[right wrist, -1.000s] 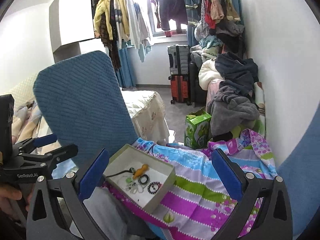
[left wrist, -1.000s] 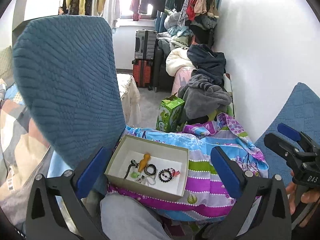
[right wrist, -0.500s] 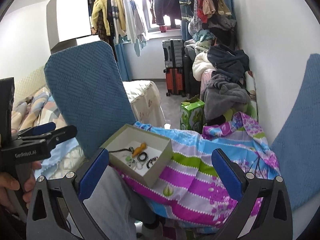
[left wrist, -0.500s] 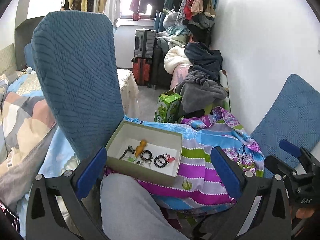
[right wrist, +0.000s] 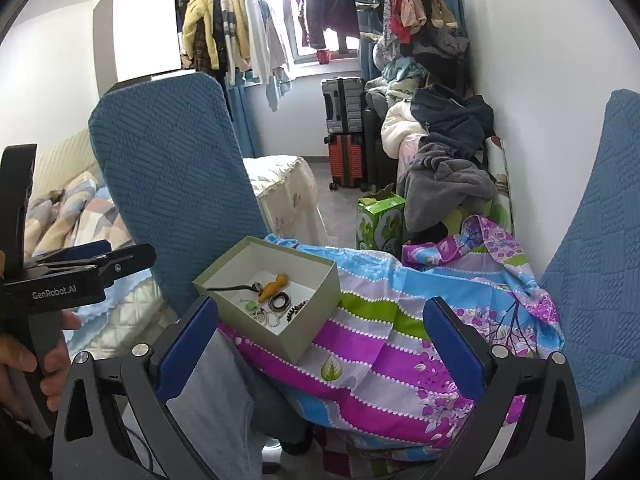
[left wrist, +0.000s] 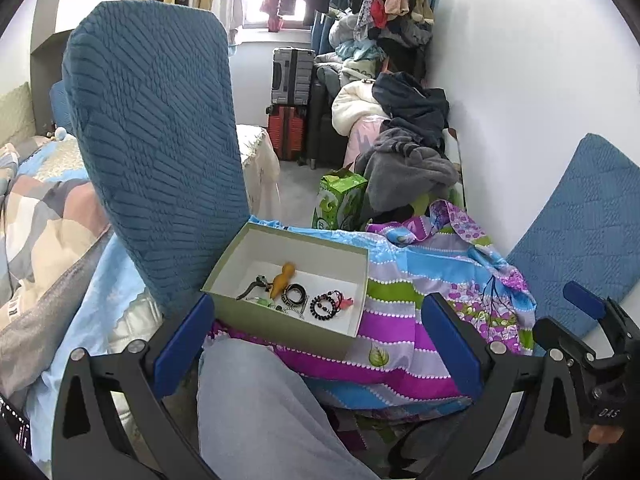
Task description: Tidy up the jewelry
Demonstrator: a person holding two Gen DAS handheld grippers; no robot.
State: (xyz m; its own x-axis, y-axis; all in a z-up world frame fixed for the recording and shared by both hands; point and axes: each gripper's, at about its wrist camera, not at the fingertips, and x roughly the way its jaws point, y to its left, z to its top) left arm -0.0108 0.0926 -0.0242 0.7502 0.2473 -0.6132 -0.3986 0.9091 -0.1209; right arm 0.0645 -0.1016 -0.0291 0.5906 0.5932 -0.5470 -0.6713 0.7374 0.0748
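An open grey-green box (left wrist: 240,258) (right wrist: 316,312) rests on a colourful striped cloth (left wrist: 404,340) (right wrist: 400,340). Inside lie an orange gourd pendant (left wrist: 281,278) (right wrist: 274,285), a black ring bracelet (left wrist: 295,294) (right wrist: 280,301), a dark bead bracelet (left wrist: 325,305), a silvery chain (right wrist: 266,317) and a dark clasp piece (left wrist: 252,284). My left gripper (left wrist: 318,344) is open and empty, held back from the box. My right gripper (right wrist: 320,340) is open and empty, also short of the box. Each gripper shows at the edge of the other's view, the right one (left wrist: 580,336) and the left one (right wrist: 92,258).
A blue quilted chair back (left wrist: 160,160) stands just left of the box. Another blue cushion (left wrist: 580,220) leans on the right wall. My grey-trousered knee (left wrist: 260,412) is below the box. A green carton (left wrist: 340,200), clothes pile and suitcases stand behind.
Both grippers have drawn back and shifted, so the box sits lower and more central in both views. Both stay open and empty. The box contents have not moved.
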